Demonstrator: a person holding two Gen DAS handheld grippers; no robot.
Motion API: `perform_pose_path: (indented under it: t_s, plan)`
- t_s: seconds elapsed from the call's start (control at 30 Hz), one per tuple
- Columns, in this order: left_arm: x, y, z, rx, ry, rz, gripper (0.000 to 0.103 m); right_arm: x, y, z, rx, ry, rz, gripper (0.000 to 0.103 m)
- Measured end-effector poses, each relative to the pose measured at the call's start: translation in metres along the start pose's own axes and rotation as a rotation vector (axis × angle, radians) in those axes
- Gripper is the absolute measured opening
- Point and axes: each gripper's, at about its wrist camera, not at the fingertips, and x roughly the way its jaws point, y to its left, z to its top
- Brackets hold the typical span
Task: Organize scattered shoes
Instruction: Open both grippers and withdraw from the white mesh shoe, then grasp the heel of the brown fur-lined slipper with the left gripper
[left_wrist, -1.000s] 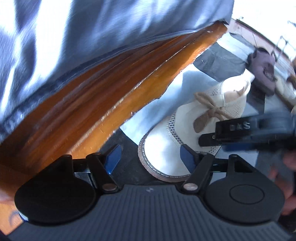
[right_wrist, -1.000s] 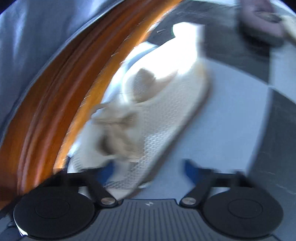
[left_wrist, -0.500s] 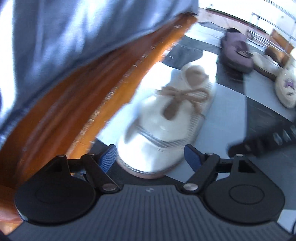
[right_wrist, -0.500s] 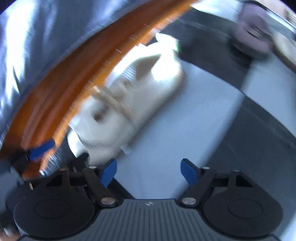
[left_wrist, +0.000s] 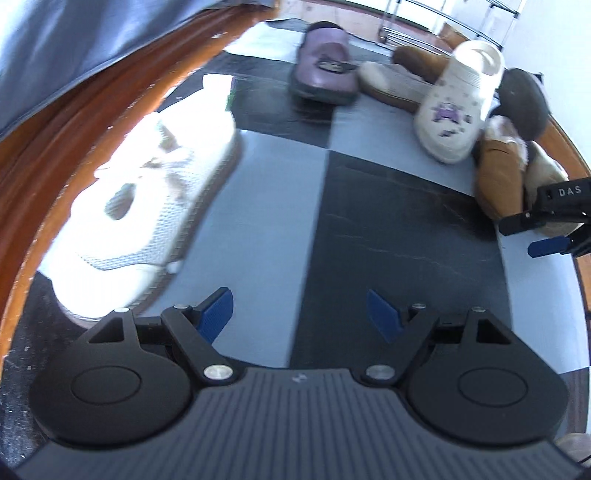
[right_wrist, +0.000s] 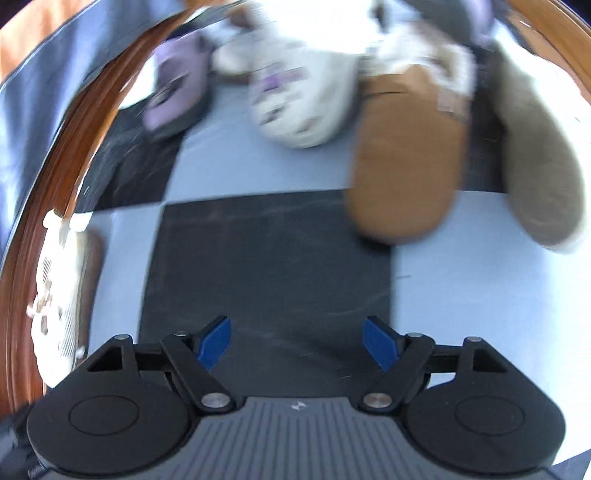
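A cream mesh sneaker (left_wrist: 147, 206) with tan laces lies on the checkered floor mat (left_wrist: 388, 221) at the left, against the wooden edge; it shows blurred in the right wrist view (right_wrist: 59, 291). A pile of shoes sits at the far side: a purple shoe (left_wrist: 325, 70), a white clog (left_wrist: 454, 107) with purple charms, a tan fur-lined slipper (left_wrist: 498, 177), a beige slipper (right_wrist: 535, 162). My left gripper (left_wrist: 300, 317) is open over bare mat. My right gripper (right_wrist: 297, 341) is open too, short of the tan slipper (right_wrist: 402, 162), and shows at the right edge (left_wrist: 554, 221).
A curved brown wooden rim (left_wrist: 74, 122) runs along the left, with blue-grey fabric (left_wrist: 74, 40) hanging over it. More brown and dark shoes (left_wrist: 521, 96) crowd the far right corner. The mat's dark and light tiles lie bare between the sneaker and the pile.
Both grippers have swung right, away from the cream sneaker, which now lies at the left of both views. The shoe pile has come into view ahead of the right gripper.
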Motion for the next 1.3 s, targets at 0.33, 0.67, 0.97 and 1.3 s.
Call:
perform_pose_path:
  t_s: [0.33, 0.67, 0.97, 1.3]
  plan:
    - [0.018, -0.087, 0.036, 0.088, 0.006, -0.111, 0.083, -0.012, -0.063, 0.009, 0.036, -0.102, -0.058, 0.08]
    - [0.096, -0.191, 0.122, 0.079, -0.003, -0.174, 0.085, -0.016, -0.098, -0.012, 0.079, -0.025, 0.012, 0.083]
    - [0.18, -0.247, 0.169, 0.037, 0.014, -0.182, 0.074, -0.021, -0.124, -0.02, 0.119, -0.014, 0.055, 0.083]
    - [0.199, -0.238, 0.171, -0.184, 0.028, -0.338, 0.086, -0.01, -0.114, -0.02, 0.114, 0.02, 0.122, 0.083]
